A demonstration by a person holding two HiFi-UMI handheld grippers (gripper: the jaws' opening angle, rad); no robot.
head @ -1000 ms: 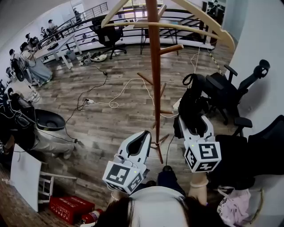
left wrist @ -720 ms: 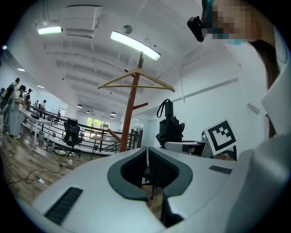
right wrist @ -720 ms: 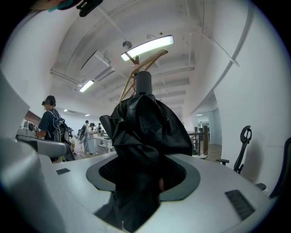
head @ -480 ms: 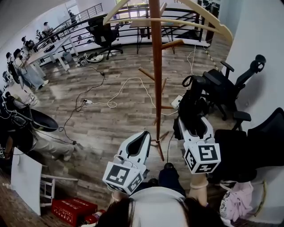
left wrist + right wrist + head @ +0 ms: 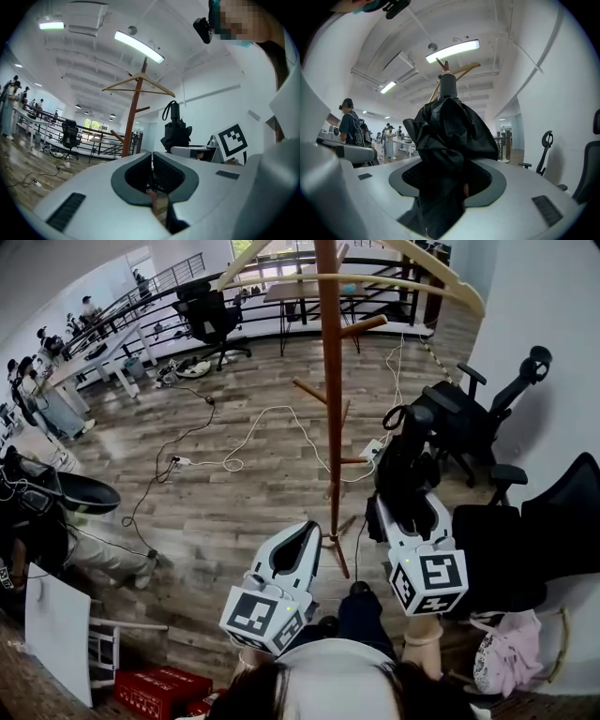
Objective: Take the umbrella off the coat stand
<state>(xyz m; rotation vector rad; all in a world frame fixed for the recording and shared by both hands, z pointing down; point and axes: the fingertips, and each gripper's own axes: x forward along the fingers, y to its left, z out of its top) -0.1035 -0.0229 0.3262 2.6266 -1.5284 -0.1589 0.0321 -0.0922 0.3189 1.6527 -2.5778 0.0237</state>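
Right gripper (image 5: 410, 514): I noted the jaws clenched on the folded black umbrella (image 5: 405, 460). It stood upright (strap loop at the top end), off to the right of the coat stand (image 5: 331, 381) and apart from its pole. Left gripper (image 5: 302, 532): jaws pressed together, nothing between them, near the stand's foot.

The black folded umbrella (image 5: 405, 454) stands upright in the right gripper's (image 5: 406, 504) jaws, beside the wooden coat stand (image 5: 330, 381).

umbrella (image 5: 405, 463) right of coat stand (image 5: 330, 381), chair (image 5: 466, 427) right of umbrella
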